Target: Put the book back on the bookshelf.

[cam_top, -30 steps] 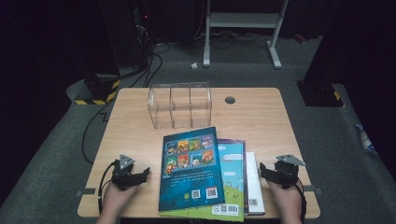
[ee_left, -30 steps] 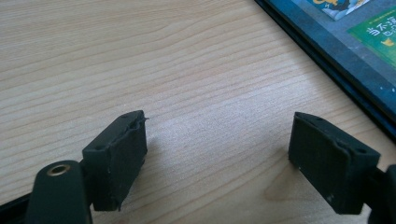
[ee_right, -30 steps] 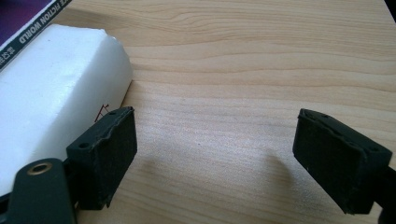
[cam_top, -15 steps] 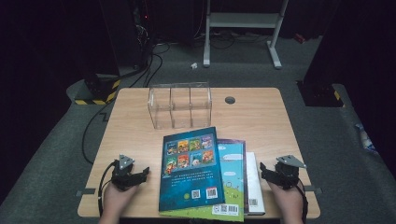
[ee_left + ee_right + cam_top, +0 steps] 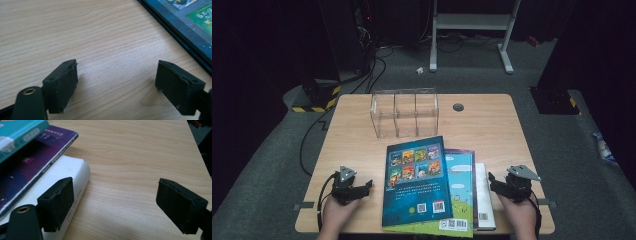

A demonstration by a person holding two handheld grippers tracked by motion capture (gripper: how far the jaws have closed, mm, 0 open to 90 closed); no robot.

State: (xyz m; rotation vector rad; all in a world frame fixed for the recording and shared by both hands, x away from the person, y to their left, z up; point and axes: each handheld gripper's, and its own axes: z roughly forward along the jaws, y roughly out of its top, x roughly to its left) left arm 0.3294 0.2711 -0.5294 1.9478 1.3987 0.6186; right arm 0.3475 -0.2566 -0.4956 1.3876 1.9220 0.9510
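We rest both grippers, the left gripper [image 5: 366,186] and the right gripper [image 5: 493,181], jaws released, on the light wooden table [image 5: 492,130] beside the stacked paperback books [image 5: 414,180].

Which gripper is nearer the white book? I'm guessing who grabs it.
Right. The right gripper sits just beside the white book; the left gripper is across the stack.

In the high view, the dark blue picture book [image 5: 416,182] on top of the stack hides most of the teal book [image 5: 462,175] and the white book [image 5: 482,195] under it. The print on their covers is too small to read. The bottom edge cuts off both forearms. In the left hand-held gripper view, the dark blue book's corner runs off the right edge
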